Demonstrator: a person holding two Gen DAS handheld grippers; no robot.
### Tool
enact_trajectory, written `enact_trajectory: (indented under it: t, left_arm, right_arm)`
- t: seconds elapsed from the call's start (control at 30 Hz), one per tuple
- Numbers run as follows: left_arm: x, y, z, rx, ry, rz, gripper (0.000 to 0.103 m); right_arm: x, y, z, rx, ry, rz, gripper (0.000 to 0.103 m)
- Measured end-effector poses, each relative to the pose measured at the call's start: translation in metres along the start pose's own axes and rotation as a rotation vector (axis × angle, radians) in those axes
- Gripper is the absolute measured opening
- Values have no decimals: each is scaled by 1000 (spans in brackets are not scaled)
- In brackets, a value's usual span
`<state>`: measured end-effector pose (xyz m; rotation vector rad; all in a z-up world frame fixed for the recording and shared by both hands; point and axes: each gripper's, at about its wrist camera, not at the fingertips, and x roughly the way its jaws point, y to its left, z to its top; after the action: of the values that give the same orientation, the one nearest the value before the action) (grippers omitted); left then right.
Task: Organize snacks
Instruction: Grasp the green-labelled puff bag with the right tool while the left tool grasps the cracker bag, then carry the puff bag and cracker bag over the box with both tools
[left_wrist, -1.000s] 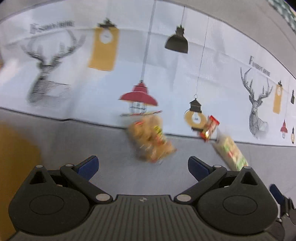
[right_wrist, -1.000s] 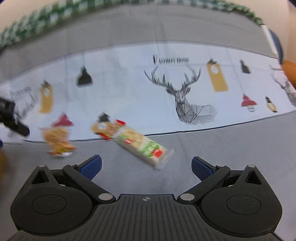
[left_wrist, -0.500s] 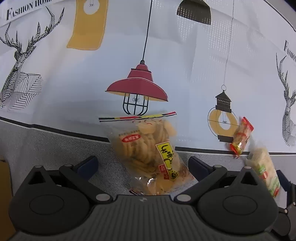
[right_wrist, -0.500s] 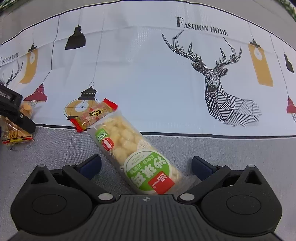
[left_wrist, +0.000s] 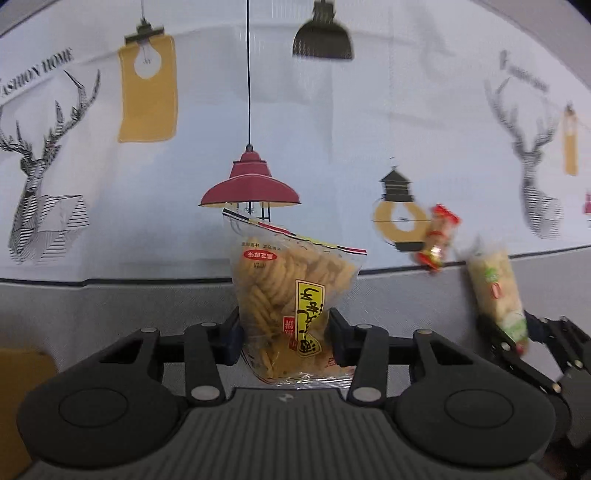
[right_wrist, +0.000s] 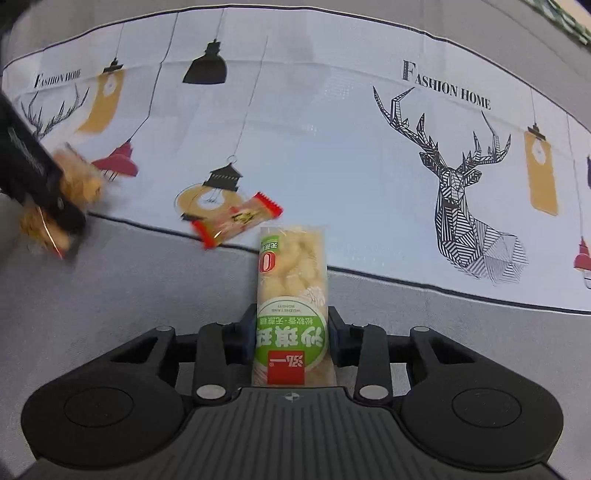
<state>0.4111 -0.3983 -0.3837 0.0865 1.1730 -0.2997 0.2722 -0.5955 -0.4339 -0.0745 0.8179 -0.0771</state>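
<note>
- Printed cloth (left_wrist: 332, 140) covered table.
- Left gripper (left_wrist: 284, 332) fingers closing around crisp bag (left_wrist: 291, 295).
- Right gripper (right_wrist: 291, 332) closing on green-label pack (right_wrist: 291, 295).
- Risk: slick film slipping; contents crushed.

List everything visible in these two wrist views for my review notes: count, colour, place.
Crisps bag: one, clear with golden twists and a yellow label, between the left claw's fingers, which are closing on it.
Puffed-snack pack: one, long, pale with a green and red label, between the right claw's closing fingers.
Small candy pack: one, orange with red ends, lying loose on the cloth's border line.
Printed cloth: one, white with deer and lamp prints, over the far half.
Grey surface: one, under the near half.
Tan object: one, lower left edge, unidentifiable.
Left claw: one, black.
Right claw: one, black.
</note>
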Motion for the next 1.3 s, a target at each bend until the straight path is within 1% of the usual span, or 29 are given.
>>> enact_trajectory:
  t: [0.07, 0.2, 0.3, 0.37, 0.43, 0.5, 0.6, 0.77, 0.83, 0.9, 1.07, 1.17, 1.3]
  left_arm:
    - [-21, 4, -8, -11, -6, -31, 50]
    - [-75, 3, -29, 7, -69, -57, 50]
    - [-117, 3, -49, 27, -107, -45, 50]
    - [-147, 3, -67, 39, -134, -23, 50]
    - [-176, 6, -88, 54, -162, -3, 50]
    - [-203, 14, -113, 58, -170, 14, 50]
    - [-239, 33, -153, 53, -176, 21, 50]
    - [-294, 72, -221, 53, -205, 78, 50]
    - [-314, 89, -246, 45, -220, 97, 50]
    - [-333, 106, -270, 35, -234, 114, 50]
    - [-373, 142, -325, 2, -285, 145, 50]
    - [-393, 160, -355, -32, -322, 155, 50]
    - [-412, 176, -394, -69, -346, 138, 50]
  right_arm:
    - [-10, -1, -2, 47, -6, -28, 38]
    - [-50, -12, 1, 177, -59, -67, 38]
    - [-93, -12, 4, 231, -121, -86, 38]
    - [-127, -7, 4, 261, -165, -88, 38]
    - [-160, 2, 2, 291, -200, -77, 38]
    - [-192, 13, 0, 312, -229, -65, 38]
    - [-240, 40, -8, 328, -262, -19, 38]
    - [-314, 99, -28, 308, -305, 75, 38]
    - [-339, 124, -37, 295, -306, 117, 38]
    - [-361, 149, -45, 282, -293, 179, 38]
    - [-407, 208, -64, 217, -277, 284, 38]
    - [-432, 241, -73, 152, -274, 329, 38]
    - [-460, 279, -84, 76, -276, 372, 38]
